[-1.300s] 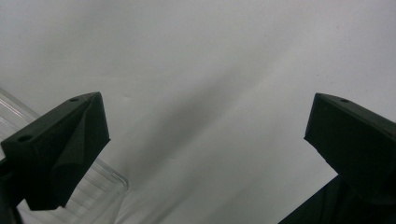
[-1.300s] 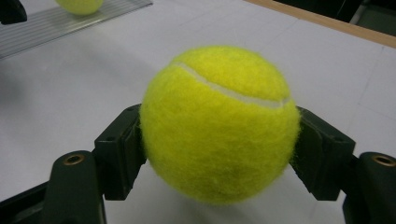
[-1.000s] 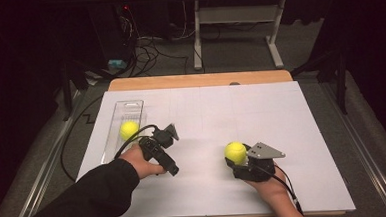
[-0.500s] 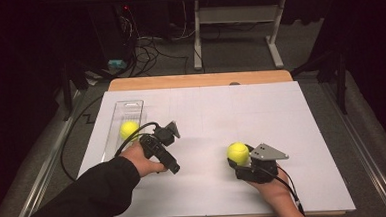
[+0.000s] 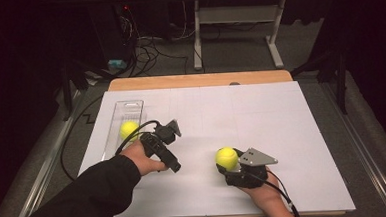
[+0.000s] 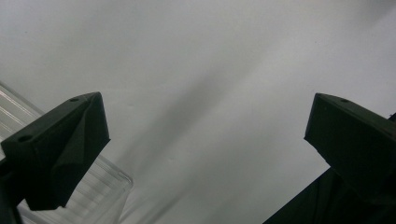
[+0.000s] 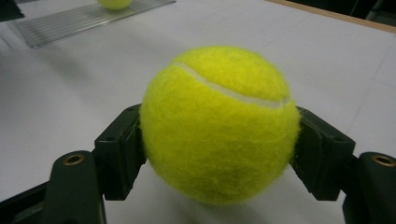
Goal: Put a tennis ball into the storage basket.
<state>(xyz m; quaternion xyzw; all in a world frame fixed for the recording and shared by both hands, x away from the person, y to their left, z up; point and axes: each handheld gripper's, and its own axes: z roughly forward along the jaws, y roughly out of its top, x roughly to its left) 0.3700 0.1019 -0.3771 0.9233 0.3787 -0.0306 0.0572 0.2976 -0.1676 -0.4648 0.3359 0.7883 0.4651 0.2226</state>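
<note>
The table (image 5: 302, 133) is covered by a white sheet, a strip of bare wood being left along its far edge. A clear ribbed tray (image 5: 131, 107) is laid lengthwise along the left edge, towards the far corner, and a tennis ball (image 5: 128, 129) is seen lying in its near half; the tray appears to serve as the collecting place. The left gripper (image 5: 170, 131) is held just beside the tray's near end, over bare sheet; its jaws are spread wide with nothing between them, as the left gripper view confirms, so it is judged to be idle or waiting. The right gripper (image 5: 227, 163) is held towards the near edge, right of centre. A second tennis ball (image 7: 219, 123) is clamped between its jaws, one jaw pressed to each side at the ball's widest part, a hold judged secure for carrying. The second ball is well apart from the tray, so its transfer is judged not yet done
</note>
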